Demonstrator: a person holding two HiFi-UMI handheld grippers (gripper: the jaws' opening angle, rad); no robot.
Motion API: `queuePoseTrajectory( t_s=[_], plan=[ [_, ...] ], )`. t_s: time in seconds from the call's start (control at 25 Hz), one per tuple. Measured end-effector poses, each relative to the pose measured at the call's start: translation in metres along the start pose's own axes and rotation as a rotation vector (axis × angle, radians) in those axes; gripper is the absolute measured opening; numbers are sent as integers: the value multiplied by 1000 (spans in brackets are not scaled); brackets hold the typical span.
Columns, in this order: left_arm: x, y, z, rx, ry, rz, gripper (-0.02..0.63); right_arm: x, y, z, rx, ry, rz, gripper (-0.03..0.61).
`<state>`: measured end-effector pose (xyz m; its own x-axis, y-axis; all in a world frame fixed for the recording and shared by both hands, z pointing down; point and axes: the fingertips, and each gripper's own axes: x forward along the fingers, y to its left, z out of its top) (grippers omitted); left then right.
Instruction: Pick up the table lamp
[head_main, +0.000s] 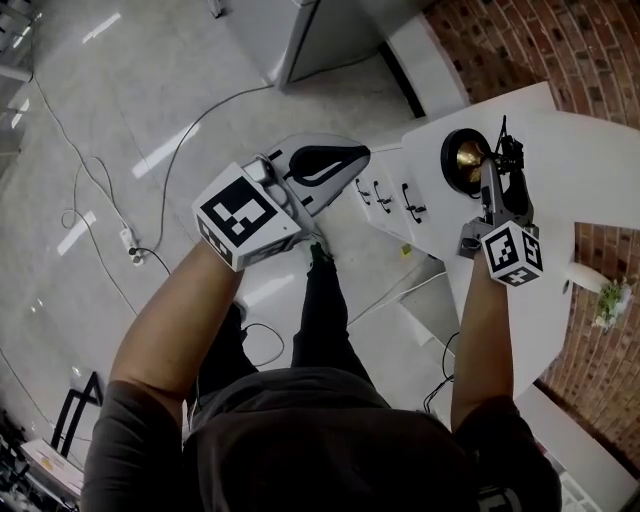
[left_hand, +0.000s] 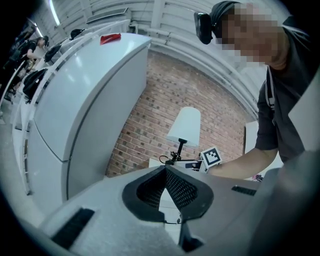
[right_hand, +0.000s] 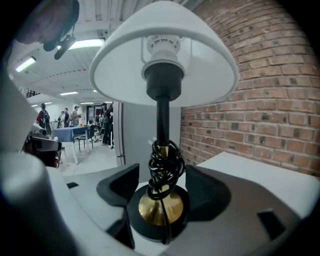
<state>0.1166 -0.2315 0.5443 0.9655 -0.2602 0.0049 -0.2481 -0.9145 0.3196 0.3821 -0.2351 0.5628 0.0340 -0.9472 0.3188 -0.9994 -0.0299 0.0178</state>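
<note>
No readable text, label, brand or number is shown; only black-and-white square markers are seen on the marker cubes (head_main: 243, 215).

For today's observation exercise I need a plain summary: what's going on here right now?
A person holds a tool in each hand. The right tool is at the table lamp, which stands on a white table. Its jaws are open on either side of the lower stem, where the cord is wound, and they do not grip it. The left tool is shut and empty, held off to the side. The lamp is not yet picked up.
</note>
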Motion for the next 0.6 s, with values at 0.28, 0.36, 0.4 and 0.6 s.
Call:
queuePoseTrajectory(
  t_s=[0.28,0.36,0.4,0.6],
  plan=[
    [5,3,-12,-16,-2,-5,5,25,-15,1,7,-39,-20,295],
    [3,6,-16,-22,0,-3,5,31,-12,4,-5,-48,-15,296],
    [2,7,-18,-25,2,-3,5,32,-11,4,-7,-53,-13,296],
    [5,6,-29,-36,16,-6,5,38,-5,0,14,-70,47,240]
  ],
)
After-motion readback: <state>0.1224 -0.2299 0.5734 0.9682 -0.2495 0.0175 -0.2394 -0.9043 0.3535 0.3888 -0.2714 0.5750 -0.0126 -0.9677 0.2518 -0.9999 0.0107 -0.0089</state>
